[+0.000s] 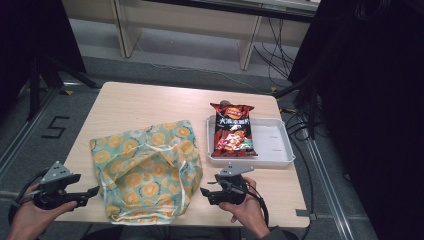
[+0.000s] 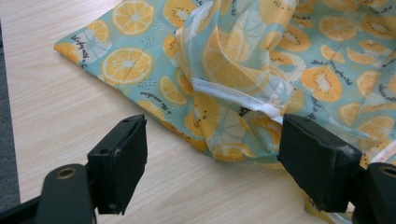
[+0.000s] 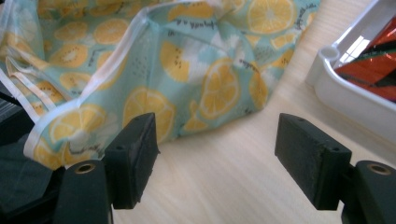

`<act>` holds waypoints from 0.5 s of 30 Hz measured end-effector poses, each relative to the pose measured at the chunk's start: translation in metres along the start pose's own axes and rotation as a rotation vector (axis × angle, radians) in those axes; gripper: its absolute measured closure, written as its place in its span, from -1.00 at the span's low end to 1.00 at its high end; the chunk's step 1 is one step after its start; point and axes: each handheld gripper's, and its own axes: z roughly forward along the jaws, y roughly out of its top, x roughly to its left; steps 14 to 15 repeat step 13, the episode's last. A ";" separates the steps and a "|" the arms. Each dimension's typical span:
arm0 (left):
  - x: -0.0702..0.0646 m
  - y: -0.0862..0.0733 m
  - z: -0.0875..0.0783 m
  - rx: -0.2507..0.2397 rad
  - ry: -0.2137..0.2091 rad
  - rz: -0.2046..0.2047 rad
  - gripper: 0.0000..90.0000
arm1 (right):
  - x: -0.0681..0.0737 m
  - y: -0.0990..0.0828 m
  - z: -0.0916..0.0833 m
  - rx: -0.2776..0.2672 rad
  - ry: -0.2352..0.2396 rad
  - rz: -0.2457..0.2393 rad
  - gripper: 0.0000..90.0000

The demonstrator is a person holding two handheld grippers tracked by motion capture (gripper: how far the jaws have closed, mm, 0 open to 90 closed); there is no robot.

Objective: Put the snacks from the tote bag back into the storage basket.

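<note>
1. The fruit-print bag (image 1: 147, 167) lies crumpled on the bench (image 1: 130, 102), between your two grippers.
2. Your left gripper (image 1: 92, 191) is released, jaws wide beside the bag.
3. Your right gripper (image 1: 204, 190) is released too, gripping nothing, near the white tray (image 1: 274, 159).

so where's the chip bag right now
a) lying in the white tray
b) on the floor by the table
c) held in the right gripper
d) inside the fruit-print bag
a: the high view shows the red chip bag lying in the white tray on the table's right side, apart from the fruit-print bag, and the right gripper is open with nothing between its fingers.
</note>
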 end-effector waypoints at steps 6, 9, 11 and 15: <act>0.001 0.000 0.000 -0.003 -0.004 0.002 -0.49 | 0.002 -0.009 -0.005 0.004 -0.010 -0.007 -0.33; 0.002 0.000 0.001 -0.004 -0.003 0.000 -0.49 | 0.002 -0.010 -0.007 0.005 -0.018 0.020 -0.35; 0.002 0.000 0.001 0.003 -0.011 -0.001 -0.49 | 0.002 -0.010 -0.007 0.023 -0.028 0.030 -0.35; 0.002 0.000 0.001 0.007 -0.007 0.002 -0.49 | 0.001 -0.010 -0.007 0.020 -0.033 0.010 -0.35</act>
